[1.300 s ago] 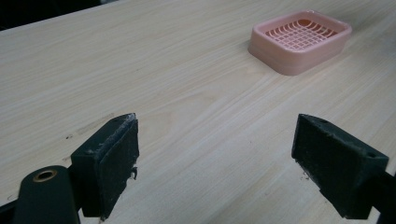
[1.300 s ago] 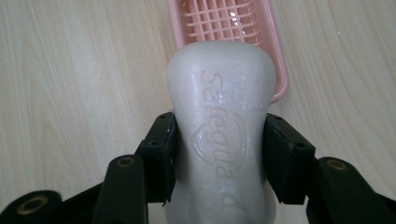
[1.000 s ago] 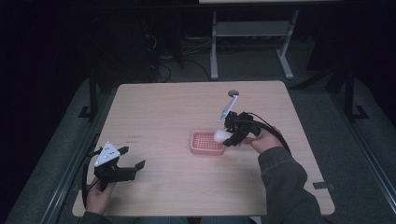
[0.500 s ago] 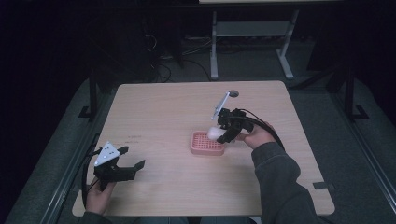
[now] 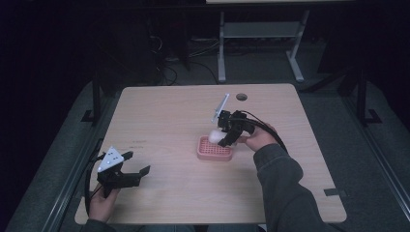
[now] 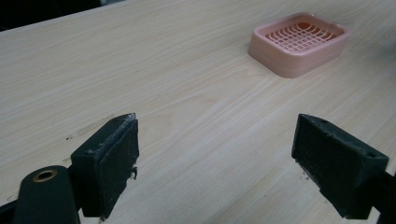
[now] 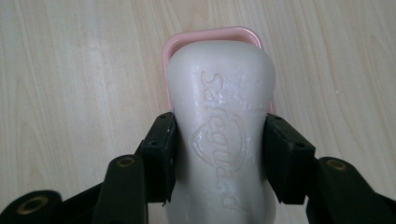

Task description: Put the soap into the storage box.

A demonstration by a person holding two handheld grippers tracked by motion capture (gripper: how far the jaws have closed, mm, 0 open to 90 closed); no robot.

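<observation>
- Nearest the person, the left gripper (image 5: 126,170) hovers low over the front left corner of the table (image 5: 164,111), jaws spread wide with nothing between them. In the left gripper view there is bare wood grain between the two black pads (image 6: 108,163), and the pink dish sits well off across the table.
- Farther in, around the middle of the table, the right gripper (image 5: 223,137) is pinching a bar of soap (image 7: 219,140), one pad pressed on each long side near the bar's middle. The bar hangs just above the soap dish (image 5: 215,148); from the high view I cannot tell whether it touches the dish.
- My guess is that the soap is a firm, fairly light block, but waxy and slick, so it could squirt out of a tight pinch or twist between the pads. Holding it across the narrow waist, as now, looks like the sensible grip. Hard pressure could dent its surface.
- The bar is off-white, rounded at the corners and slightly waisted, with a raised brand word and a shield-like emblem moulded into its top face.
- The dish is pale pink, rectangular with rounded corners, and has a slotted grid floor (image 6: 299,35).
- At the far edge there is a round cable hole (image 5: 241,96) in the tabletop.
</observation>
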